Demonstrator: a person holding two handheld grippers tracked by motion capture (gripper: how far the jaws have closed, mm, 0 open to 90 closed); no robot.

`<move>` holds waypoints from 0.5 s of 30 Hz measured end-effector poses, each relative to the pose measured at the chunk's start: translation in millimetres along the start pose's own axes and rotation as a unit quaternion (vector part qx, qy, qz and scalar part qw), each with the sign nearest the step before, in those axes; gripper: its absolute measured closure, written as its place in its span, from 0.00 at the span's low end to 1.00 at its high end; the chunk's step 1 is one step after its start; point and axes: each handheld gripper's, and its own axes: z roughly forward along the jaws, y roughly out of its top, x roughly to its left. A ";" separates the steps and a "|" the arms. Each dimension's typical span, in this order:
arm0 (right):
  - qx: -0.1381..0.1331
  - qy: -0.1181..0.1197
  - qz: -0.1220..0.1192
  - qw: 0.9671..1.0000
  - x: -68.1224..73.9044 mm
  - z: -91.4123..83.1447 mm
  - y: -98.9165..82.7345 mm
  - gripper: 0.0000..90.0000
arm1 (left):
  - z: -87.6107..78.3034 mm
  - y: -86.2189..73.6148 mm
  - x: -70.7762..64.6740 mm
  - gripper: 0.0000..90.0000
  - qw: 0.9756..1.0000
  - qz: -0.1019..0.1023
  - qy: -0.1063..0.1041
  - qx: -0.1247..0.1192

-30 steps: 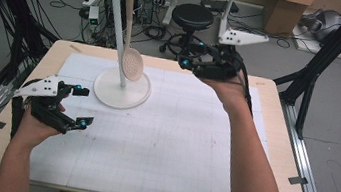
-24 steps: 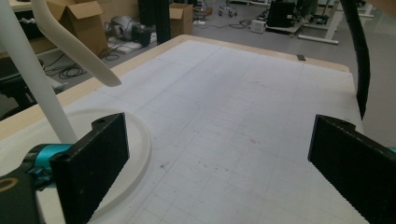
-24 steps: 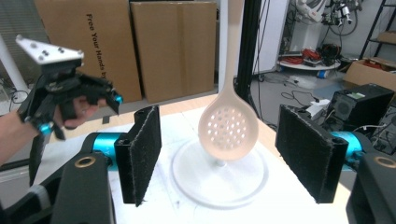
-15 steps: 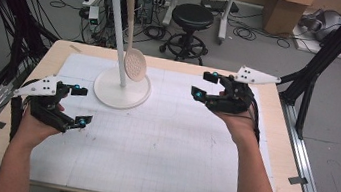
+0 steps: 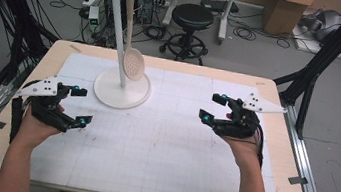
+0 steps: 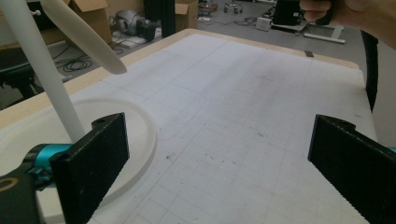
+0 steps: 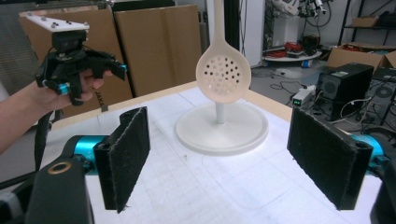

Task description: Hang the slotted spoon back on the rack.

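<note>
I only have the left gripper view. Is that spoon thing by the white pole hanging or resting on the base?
Observer: Hanging. The slotted spoon hangs from a hook at the top of the white stand, its bowl clear of the round base.
Operator: Solid bowl?
Observer: No, the right gripper view shows it perforated with small holes.
Operator: Right gripper holding anything?
Observer: No. The right gripper has just been opening; its jaws stand wide with nothing between them, above the white mat.
Operator: Which way does it point?
Observer: Toward the stand, with the left gripper beyond it to one side.
</note>
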 end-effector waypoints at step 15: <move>-0.002 -0.024 0.027 0.999 -1.4 -22.3 -31.4 0.19 | 1.6 0.2 0.1 0.06 1.000 0.003 -0.002 -0.002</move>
